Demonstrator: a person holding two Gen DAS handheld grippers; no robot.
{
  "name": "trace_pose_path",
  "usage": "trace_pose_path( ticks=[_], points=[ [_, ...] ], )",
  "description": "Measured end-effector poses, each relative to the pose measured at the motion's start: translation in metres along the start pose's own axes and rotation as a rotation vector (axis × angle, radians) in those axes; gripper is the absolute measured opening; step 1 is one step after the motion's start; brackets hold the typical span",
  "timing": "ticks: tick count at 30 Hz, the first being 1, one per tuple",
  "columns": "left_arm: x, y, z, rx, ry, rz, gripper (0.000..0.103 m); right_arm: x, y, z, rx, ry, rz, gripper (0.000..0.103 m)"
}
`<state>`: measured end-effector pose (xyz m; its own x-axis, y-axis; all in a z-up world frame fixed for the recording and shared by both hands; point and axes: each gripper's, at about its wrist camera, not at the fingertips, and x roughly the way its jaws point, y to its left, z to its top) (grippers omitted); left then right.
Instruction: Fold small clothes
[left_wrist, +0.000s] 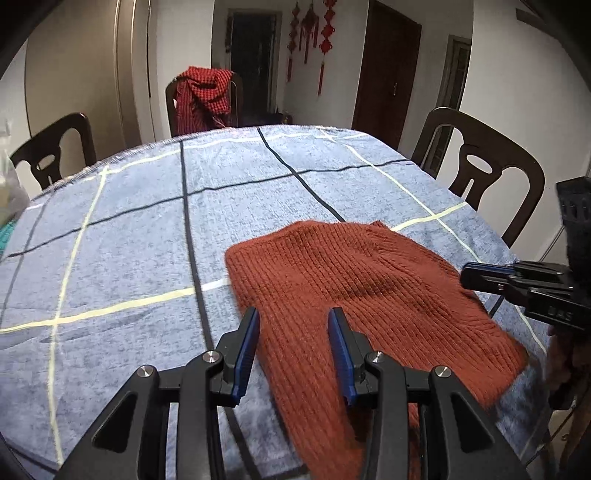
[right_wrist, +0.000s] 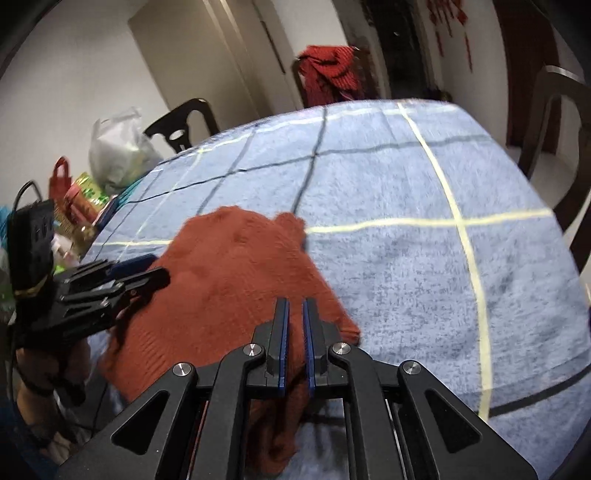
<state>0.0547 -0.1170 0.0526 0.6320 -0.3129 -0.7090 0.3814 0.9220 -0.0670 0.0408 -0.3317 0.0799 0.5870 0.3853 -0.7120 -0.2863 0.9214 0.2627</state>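
A rust-brown knitted garment (left_wrist: 351, 280) lies flat on the blue checked tablecloth (left_wrist: 129, 221), near the table's front edge. My left gripper (left_wrist: 294, 312) stands open above the garment's near left part, with the knit showing between its blue pads. My right gripper (right_wrist: 296, 302) is shut, its pads pinching the near right edge of the garment (right_wrist: 240, 266), and some fabric bunches and hangs beneath it. Each gripper shows in the other's view: the right gripper (left_wrist: 466, 277) at the garment's right side, the left gripper (right_wrist: 155, 269) at its left side.
Dark wooden chairs (left_wrist: 487, 166) ring the table, and a red checked cloth (left_wrist: 203, 96) hangs over the far one. Plastic bags and packets (right_wrist: 114, 151) crowd the table's left side. A person's hand (right_wrist: 48, 369) holds the left gripper.
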Motion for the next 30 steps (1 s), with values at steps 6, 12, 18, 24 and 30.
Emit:
trace_pose_path(
  ticks=[6, 12, 18, 24, 30],
  points=[
    [-0.013, 0.000, -0.005, 0.004, -0.018, 0.057, 0.041, -0.005, 0.022, -0.010, -0.080, -0.014, 0.038, 0.007],
    [-0.008, 0.001, -0.016, -0.008, -0.007, 0.057, 0.041, 0.008, 0.012, -0.019, -0.065, 0.024, 0.007, 0.007],
    [-0.003, 0.001, -0.020, -0.020, -0.019, 0.049, 0.043, 0.008, 0.013, -0.021, -0.076, 0.019, -0.011, 0.008],
    [-0.007, 0.006, -0.021, -0.048, -0.021, 0.037, 0.048, 0.005, 0.012, -0.023, -0.054, 0.014, -0.019, 0.010],
    [-0.018, 0.012, -0.021, -0.062, -0.031, 0.022, 0.049, -0.007, 0.006, -0.020, 0.015, 0.002, -0.028, 0.034]
  ],
)
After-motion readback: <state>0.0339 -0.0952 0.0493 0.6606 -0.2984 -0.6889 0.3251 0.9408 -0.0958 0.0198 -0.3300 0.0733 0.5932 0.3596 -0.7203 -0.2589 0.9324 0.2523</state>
